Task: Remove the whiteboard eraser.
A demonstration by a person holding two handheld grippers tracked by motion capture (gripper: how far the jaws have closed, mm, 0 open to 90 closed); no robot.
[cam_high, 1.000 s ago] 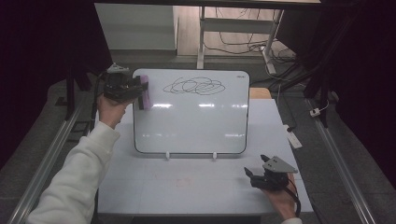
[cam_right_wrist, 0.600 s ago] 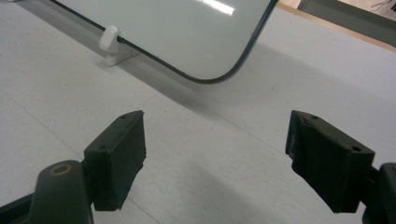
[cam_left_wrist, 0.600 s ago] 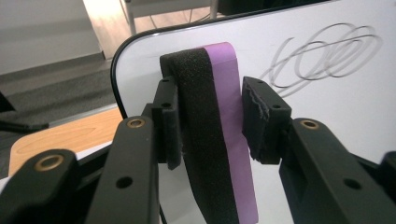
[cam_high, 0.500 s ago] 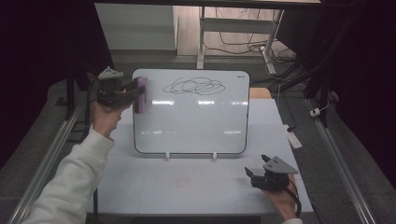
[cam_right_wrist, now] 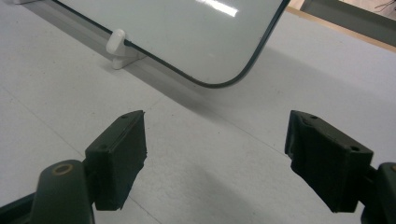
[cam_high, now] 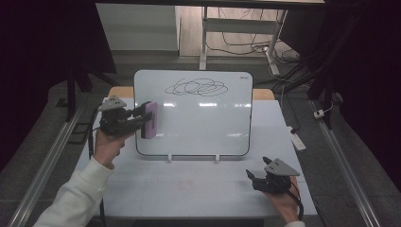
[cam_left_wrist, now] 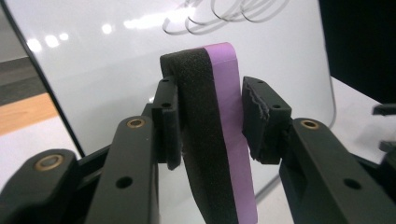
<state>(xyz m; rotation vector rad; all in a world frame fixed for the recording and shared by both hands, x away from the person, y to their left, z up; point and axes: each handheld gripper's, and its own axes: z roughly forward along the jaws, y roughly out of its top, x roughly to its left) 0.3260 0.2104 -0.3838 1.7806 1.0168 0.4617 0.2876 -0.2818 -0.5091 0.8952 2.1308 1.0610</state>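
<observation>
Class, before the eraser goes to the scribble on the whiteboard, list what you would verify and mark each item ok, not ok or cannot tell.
1. Eraser clamped in the left gripper: ok, jaws shut on both its sides.
2. Felt side faces the whiteboard: cannot tell.
3. Scribble still to be wiped: ok, it sits near the top edge, up and to the right of the eraser.
4. Whiteboard standing in its feet: ok.
5. Right gripper out of the way: ok, open and low on the table in front of the board.
</observation>
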